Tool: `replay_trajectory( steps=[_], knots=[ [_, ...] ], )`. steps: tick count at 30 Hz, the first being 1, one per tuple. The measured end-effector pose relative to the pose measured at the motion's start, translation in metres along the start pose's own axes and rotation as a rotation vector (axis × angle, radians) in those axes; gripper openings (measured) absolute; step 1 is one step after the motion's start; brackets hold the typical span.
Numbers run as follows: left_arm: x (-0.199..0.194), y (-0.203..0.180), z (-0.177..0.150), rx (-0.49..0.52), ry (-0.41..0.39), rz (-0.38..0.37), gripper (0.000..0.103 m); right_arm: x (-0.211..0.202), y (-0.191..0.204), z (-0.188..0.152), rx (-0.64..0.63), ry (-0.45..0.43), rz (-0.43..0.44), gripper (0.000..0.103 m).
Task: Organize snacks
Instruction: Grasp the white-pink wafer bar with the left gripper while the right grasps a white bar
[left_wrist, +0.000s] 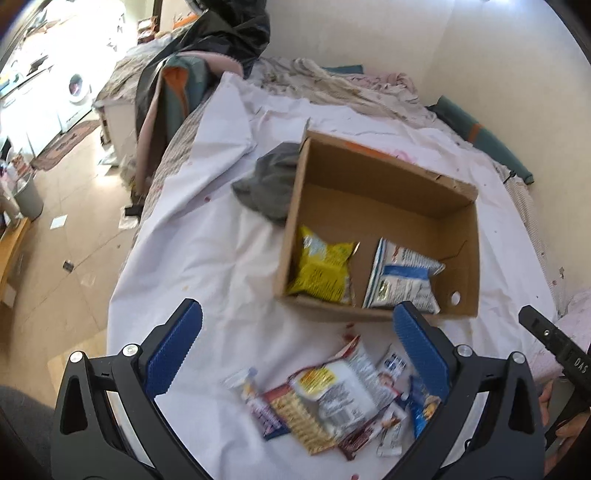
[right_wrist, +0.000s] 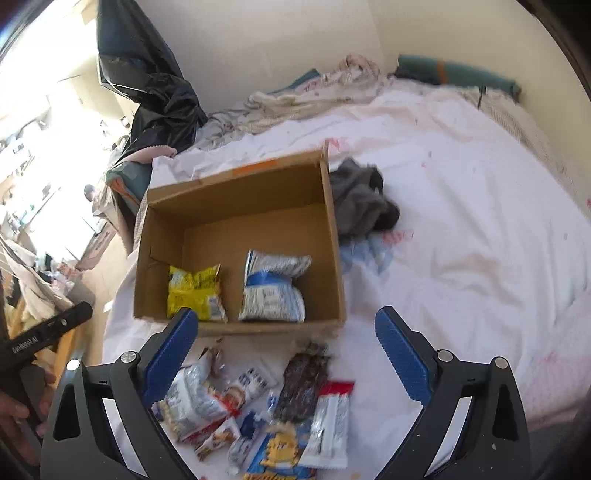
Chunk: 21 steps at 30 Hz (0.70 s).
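An open cardboard box (left_wrist: 369, 162) (right_wrist: 332, 206) sits on a white sheet on the bed. Inside lie a yellow snack bag (left_wrist: 325, 266) (right_wrist: 194, 290) and a blue-and-white snack bag (left_wrist: 402, 275) (right_wrist: 273, 288). A pile of several loose snack packets (left_wrist: 325, 402) (right_wrist: 258, 410) lies on the sheet in front of the box. My left gripper (left_wrist: 297, 350) is open and empty above the pile. My right gripper (right_wrist: 286, 354) is open and empty above the same pile, near the box's front wall.
A grey cloth (left_wrist: 269, 184) (right_wrist: 364, 203) lies beside the box. Rumpled bedding (left_wrist: 351, 85) and a black bag (right_wrist: 155, 85) lie at the far end of the bed by the wall. The bed edge drops to a tiled floor (left_wrist: 74, 229).
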<state>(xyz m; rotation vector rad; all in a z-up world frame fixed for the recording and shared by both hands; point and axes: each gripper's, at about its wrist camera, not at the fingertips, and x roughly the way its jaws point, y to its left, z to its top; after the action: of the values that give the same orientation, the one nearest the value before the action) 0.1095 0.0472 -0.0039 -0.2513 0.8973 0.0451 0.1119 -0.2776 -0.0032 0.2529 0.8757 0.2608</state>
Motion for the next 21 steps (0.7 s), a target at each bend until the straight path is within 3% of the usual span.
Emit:
replay_trajectory(
  steps=[5, 11, 13, 17, 19, 21],
  knots=[
    [0.008, 0.014, -0.008, -0.057, 0.039, 0.026, 0.102, 0.013, -0.005, -0.013, 0.053, 0.082, 0.013, 0.099],
    [0.026, 0.034, -0.014, -0.121, 0.111, 0.077, 0.098, 0.016, -0.012, -0.016, 0.091, 0.087, 0.009, 0.099],
    [0.037, 0.037, -0.019, -0.129, 0.169, 0.084, 0.087, 0.018, -0.015, -0.017, 0.103, 0.094, 0.010, 0.099],
    [0.062, 0.048, -0.035, -0.188, 0.296, 0.103, 0.079, 0.022, -0.024, -0.018, 0.149, 0.120, 0.027, 0.099],
    [0.074, 0.052, -0.045, -0.221, 0.363, 0.108, 0.057, 0.023, -0.028, -0.018, 0.166, 0.127, 0.031, 0.099],
    [0.086, 0.051, -0.057, -0.230, 0.430, 0.107, 0.054, 0.025, -0.030, -0.018, 0.181, 0.131, 0.032, 0.099]
  ],
)
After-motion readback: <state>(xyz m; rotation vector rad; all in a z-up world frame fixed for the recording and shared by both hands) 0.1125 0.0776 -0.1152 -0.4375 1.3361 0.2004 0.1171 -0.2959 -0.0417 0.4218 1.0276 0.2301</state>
